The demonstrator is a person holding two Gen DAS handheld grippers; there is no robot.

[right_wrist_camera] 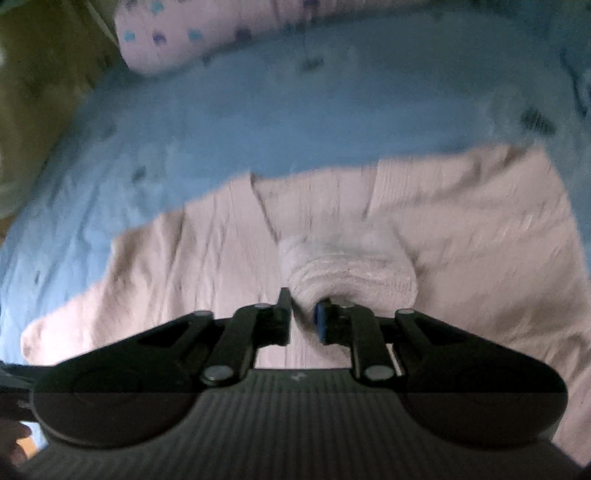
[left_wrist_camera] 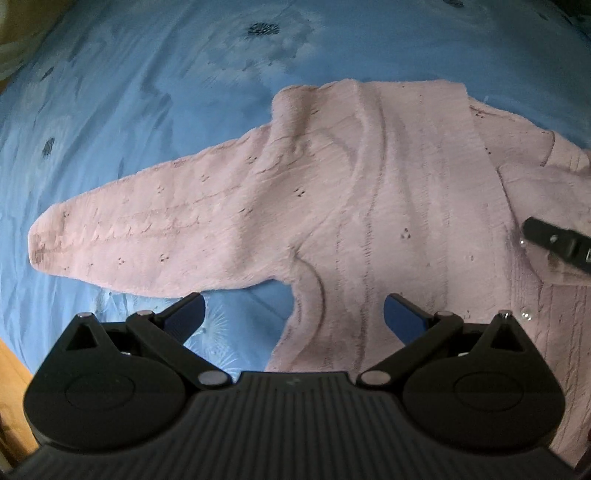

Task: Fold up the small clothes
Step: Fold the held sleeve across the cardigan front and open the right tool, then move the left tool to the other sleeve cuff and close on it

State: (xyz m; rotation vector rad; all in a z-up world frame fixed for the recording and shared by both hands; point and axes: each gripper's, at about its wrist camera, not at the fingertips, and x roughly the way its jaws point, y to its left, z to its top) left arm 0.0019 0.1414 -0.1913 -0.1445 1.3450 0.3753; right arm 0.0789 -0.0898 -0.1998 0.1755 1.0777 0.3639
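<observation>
- Left gripper [left_wrist_camera: 294,314], low in the left wrist view: jaws spread wide, nothing between them; it hangs over the sweater's armpit notch, one finger above the blue sheet [left_wrist_camera: 122,96], the other above knit
- Right gripper [right_wrist_camera: 303,314], bottom centre of the right wrist view: jaws a narrow gap apart with a bunched sleeve cuff [right_wrist_camera: 347,269] between them; the blur hides whether the pads press on it, so I cannot tell if it is gripped
- Sweater [left_wrist_camera: 369,192]: pink knit, flat on the sheet, one sleeve stretched toward the left edge of the left wrist view, the other folded over the body at the right, where a black fingertip shows
- Pillow [right_wrist_camera: 192,29], dotted, upper left of the right wrist view
</observation>
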